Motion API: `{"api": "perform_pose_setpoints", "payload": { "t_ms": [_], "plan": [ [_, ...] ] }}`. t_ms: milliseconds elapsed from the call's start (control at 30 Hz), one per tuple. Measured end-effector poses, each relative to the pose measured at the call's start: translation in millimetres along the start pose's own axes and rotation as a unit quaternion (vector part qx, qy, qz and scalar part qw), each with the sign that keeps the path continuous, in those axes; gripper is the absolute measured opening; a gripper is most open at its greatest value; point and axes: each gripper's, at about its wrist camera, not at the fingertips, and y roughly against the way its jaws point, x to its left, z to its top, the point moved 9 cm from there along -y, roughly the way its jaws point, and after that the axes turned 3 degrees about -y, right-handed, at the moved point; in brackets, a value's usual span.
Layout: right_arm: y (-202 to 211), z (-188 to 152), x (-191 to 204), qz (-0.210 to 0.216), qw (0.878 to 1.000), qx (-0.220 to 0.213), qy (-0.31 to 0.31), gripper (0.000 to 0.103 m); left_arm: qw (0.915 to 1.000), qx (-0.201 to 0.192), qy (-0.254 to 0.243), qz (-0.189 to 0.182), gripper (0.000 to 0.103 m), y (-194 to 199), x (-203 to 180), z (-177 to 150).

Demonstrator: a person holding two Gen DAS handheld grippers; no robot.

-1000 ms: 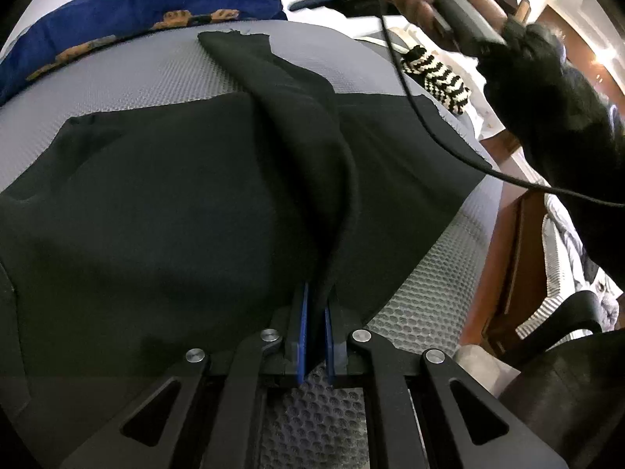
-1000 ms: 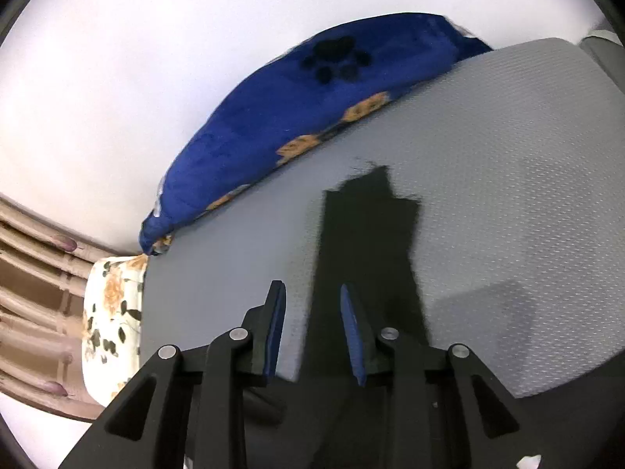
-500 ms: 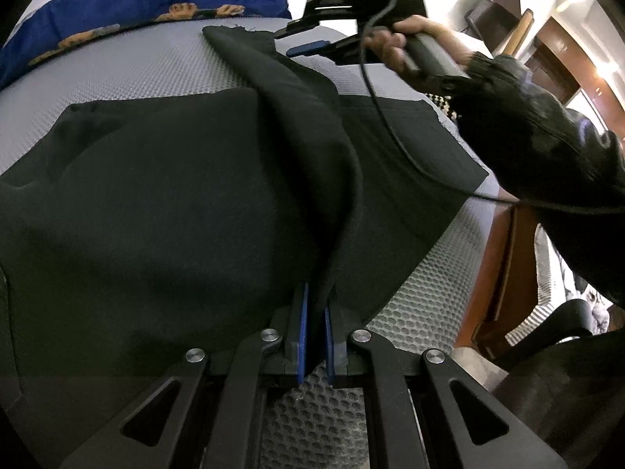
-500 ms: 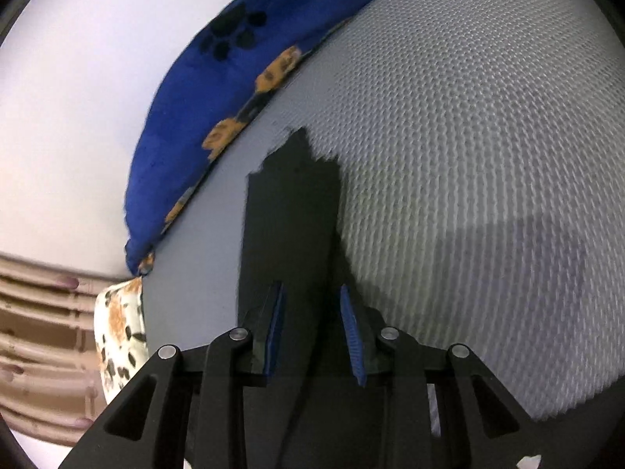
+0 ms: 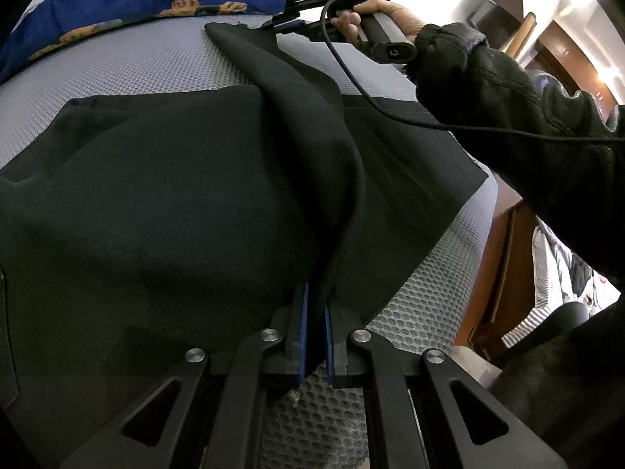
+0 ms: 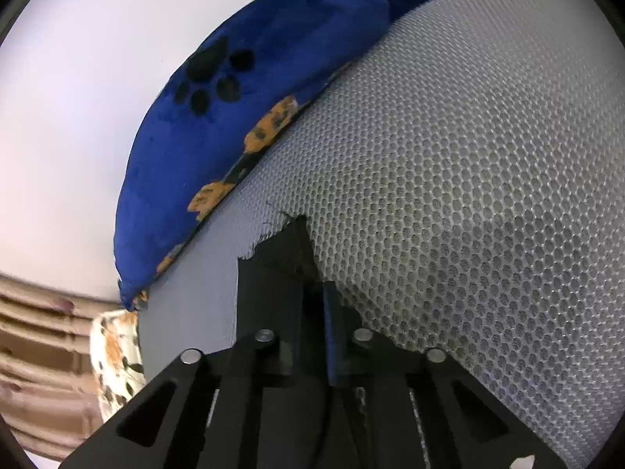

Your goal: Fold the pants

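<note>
My left tool clenched the pants fold, my right tool clamped their far hem, on the mesh bed

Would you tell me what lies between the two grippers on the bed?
In the left wrist view, a raised ridge of the black pants runs unbroken from the left gripper, shut on its near end, to the right gripper, shut on the far end.
</note>
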Motion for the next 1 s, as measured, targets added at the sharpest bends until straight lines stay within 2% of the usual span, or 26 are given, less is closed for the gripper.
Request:
{"api": "perform_pose_setpoints", "payload": {
  "t_ms": [167, 333, 500, 567, 667, 733, 833, 1000],
  "plan": [
    [23.9, -6.7, 11.5, -0.023, 0.999, -0.029, 0.024, 0.004, 1.0000, 0.000, -0.001, 0.003, 0.007, 0.2, -1.9, 0.9],
    [104.7, -13.4, 2.0, -0.052, 0.994, -0.088, 0.034, 0.004, 0.9997, 0.002, -0.015, 0.017, 0.007, -1.3, -7.5, 1.0],
    [207.2, -48.0, -50.5, -0.108, 0.984, -0.144, 0.017, 0.004, 0.9990, 0.004, -0.032, 0.031, 0.007, -3.1, -13.1, 0.9],
    [243.5, -75.3, -87.8, -0.139, 0.977, -0.160, -0.008, 0.004, 0.9989, 0.004, -0.034, 0.032, 0.007, -3.5, -13.9, 1.2],
    [276.6, -121.2, -146.1, -0.178, 0.968, -0.170, -0.056, 0.004, 0.9987, 0.002, -0.037, 0.034, 0.008, -3.9, -16.3, 1.3],
    [284.3, -156.6, -189.4, -0.191, 0.963, -0.161, -0.101, 0.004, 0.9985, 0.002, -0.042, 0.036, 0.009, -4.5, -16.0, 1.2],
    [277.5, -193.7, -232.8, -0.204, 0.957, -0.146, -0.146, 0.003, 0.9981, 0.001, -0.047, 0.038, 0.010, -3.4, -19.1, 0.5],
    [274.1, -207.0, -247.8, -0.198, 0.955, -0.153, -0.160, 0.003, 0.9974, 0.006, -0.054, 0.047, 0.010, -3.7, -23.0, 0.6]
  ]
}}
